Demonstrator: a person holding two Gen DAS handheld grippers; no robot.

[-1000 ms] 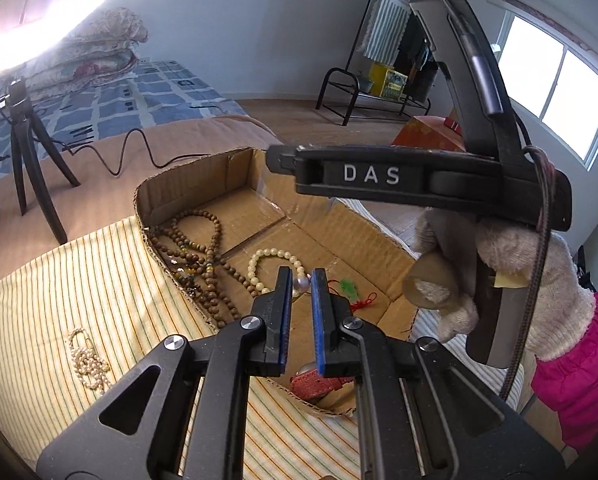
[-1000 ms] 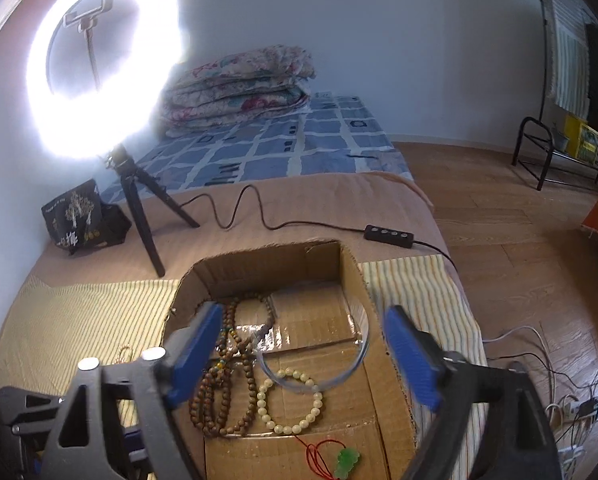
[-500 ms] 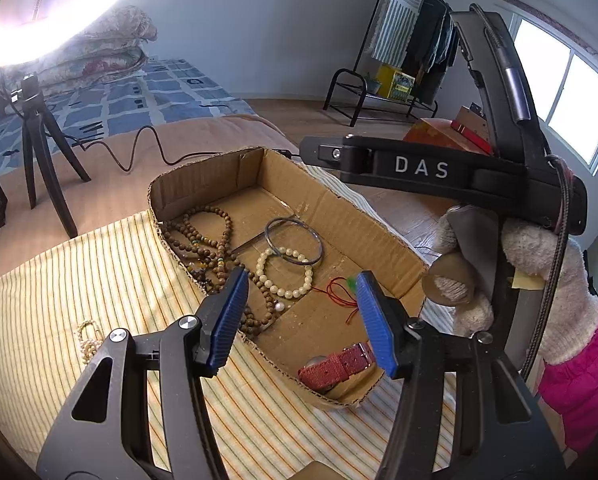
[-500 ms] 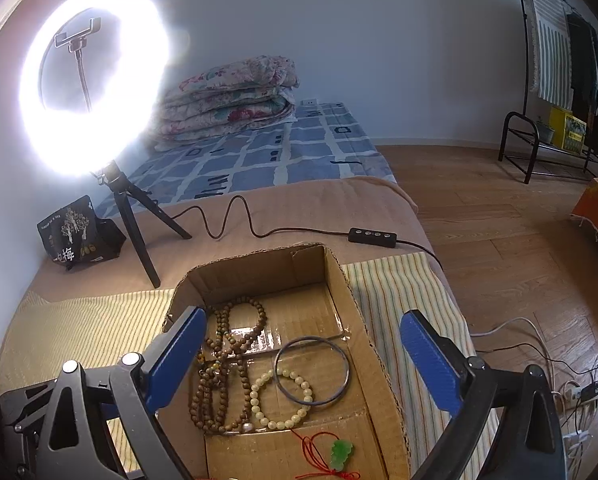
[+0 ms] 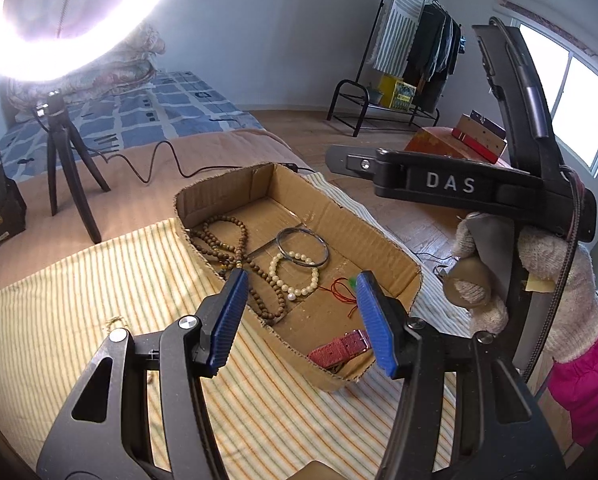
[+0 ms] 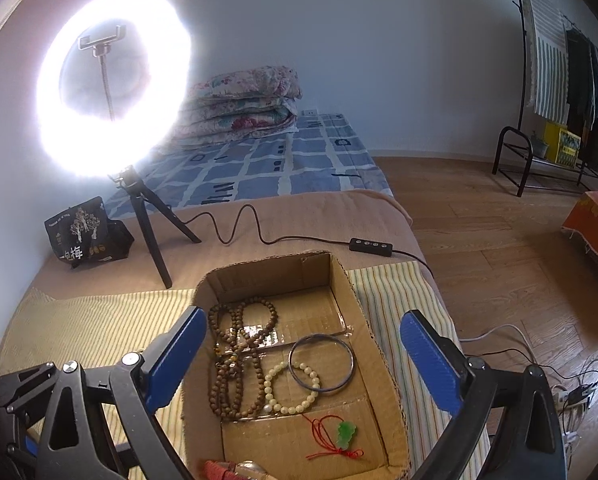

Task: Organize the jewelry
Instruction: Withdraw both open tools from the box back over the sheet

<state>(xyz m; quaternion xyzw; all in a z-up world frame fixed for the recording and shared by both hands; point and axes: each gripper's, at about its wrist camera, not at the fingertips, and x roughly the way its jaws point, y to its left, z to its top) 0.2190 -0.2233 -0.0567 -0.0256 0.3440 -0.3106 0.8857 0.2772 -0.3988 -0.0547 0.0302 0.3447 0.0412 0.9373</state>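
A cardboard box [image 5: 339, 220] [image 6: 363, 320] sits on a striped cloth. It holds brown wooden bead strands [image 5: 227, 240] [image 6: 235, 364], a cream bead bracelet [image 5: 295, 276] [image 6: 291, 400], a dark metal bangle [image 5: 303, 246] [image 6: 323, 362], a green pendant on red cord [image 6: 345, 434] [image 5: 345, 290] and a red watch strap [image 5: 339, 350]. My left gripper [image 5: 303, 322] is open and empty above the box's near end. My right gripper [image 6: 303, 364] is open and empty above the box. A bit of a small pale chain [image 5: 115, 322] shows on the cloth left of the left gripper.
A lit ring light on a tripod [image 6: 147, 216] stands behind the box, its cable and switch [image 6: 371, 246] on the bed. A black packet [image 6: 85, 232] lies at the far left. A clothes rack [image 6: 555, 120] stands on the wood floor.
My left gripper opened from shut and pulled back and up from the box. The bangle now lies in the box over the cream bracelet. My right gripper rose and stayed open.
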